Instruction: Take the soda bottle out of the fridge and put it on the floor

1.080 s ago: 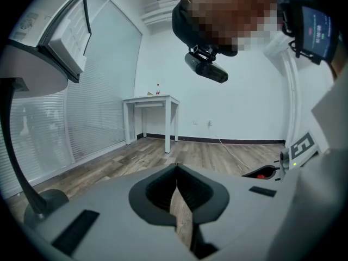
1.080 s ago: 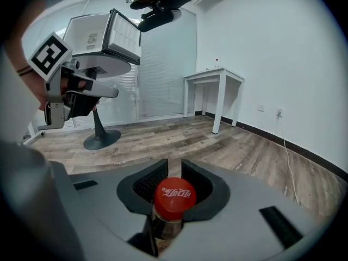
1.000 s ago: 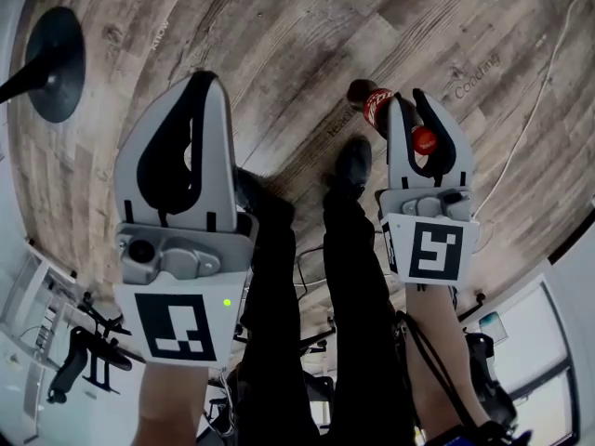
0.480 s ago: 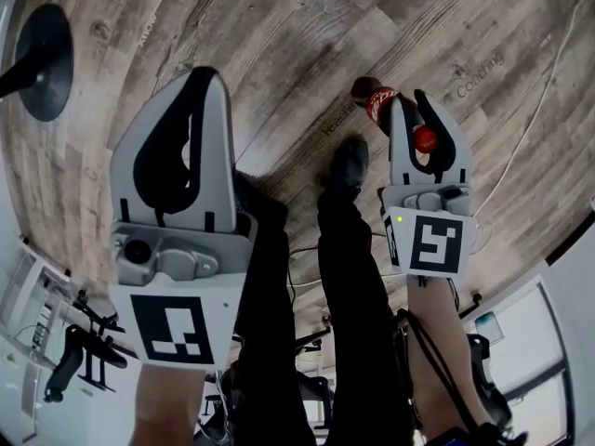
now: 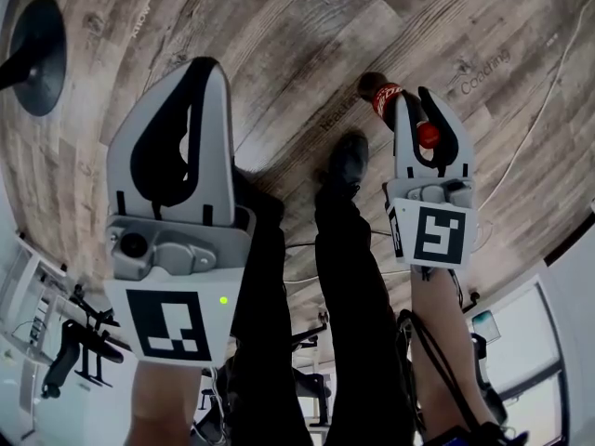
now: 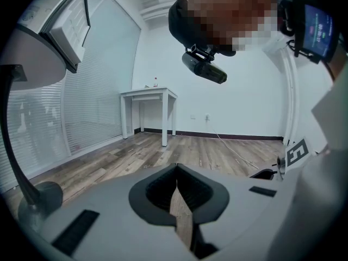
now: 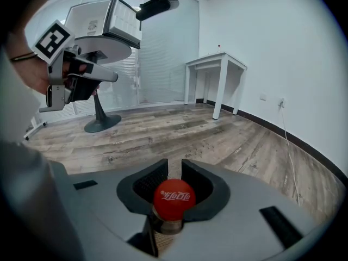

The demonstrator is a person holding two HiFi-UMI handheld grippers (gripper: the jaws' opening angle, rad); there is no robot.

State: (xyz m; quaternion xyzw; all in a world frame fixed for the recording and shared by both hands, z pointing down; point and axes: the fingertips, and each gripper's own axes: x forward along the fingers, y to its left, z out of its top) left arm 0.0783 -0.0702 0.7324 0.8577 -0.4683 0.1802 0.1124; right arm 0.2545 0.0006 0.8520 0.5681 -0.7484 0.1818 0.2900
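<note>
Far left of the left tool (image 5: 206,72), the round black stand base (image 5: 37,54) sits a little nearer the head view's corner than a second ago. The left tool itself has its jaws pressed together on nothing, as it did then, and has barely shifted. Between the two tools are the person's dark trouser legs (image 5: 349,277) and one shoe (image 5: 349,161) on the wooden floor (image 5: 279,26). The right tool (image 5: 416,110) stays clamped on the neck of the soda bottle (image 5: 383,98). The red cap (image 7: 173,199) sits just behind its pads, and the labelled body hangs past its tips toward the floor. Tool and bottle have sunk slightly together, with the grip unchanged. Whether the bottle's base touches the floor cannot be told. Right of this tool, a white cable (image 5: 548,72) trails across the boards.
</note>
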